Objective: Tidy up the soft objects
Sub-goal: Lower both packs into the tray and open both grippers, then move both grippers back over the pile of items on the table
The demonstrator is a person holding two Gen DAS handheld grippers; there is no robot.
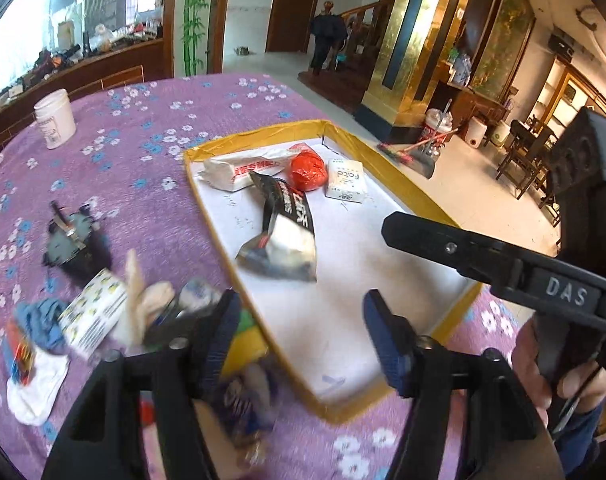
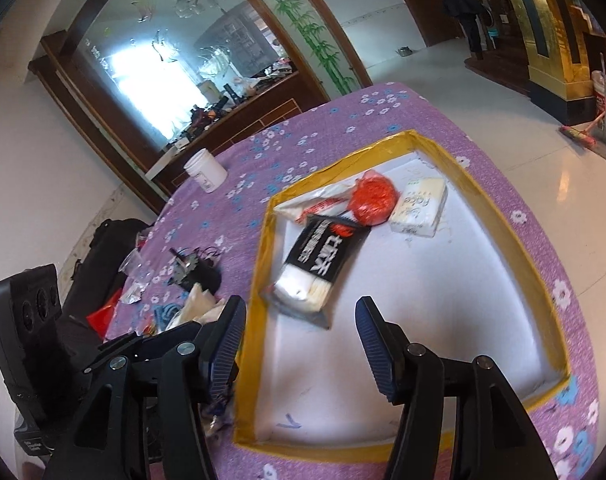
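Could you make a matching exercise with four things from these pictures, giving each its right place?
Things:
1. round red crinkled bundle
2. white plastic jar
3. black and white snack packet
4. white sock

Places:
A. on the purple cloth, far side, away from the tray
B. middle of the tray, nearest the tongs
C. on the cloth left of the tray, near edge
D. far end of the tray, beside a white "Face" tissue pack

Pairs: 1-D, 2-A, 3-B, 4-C
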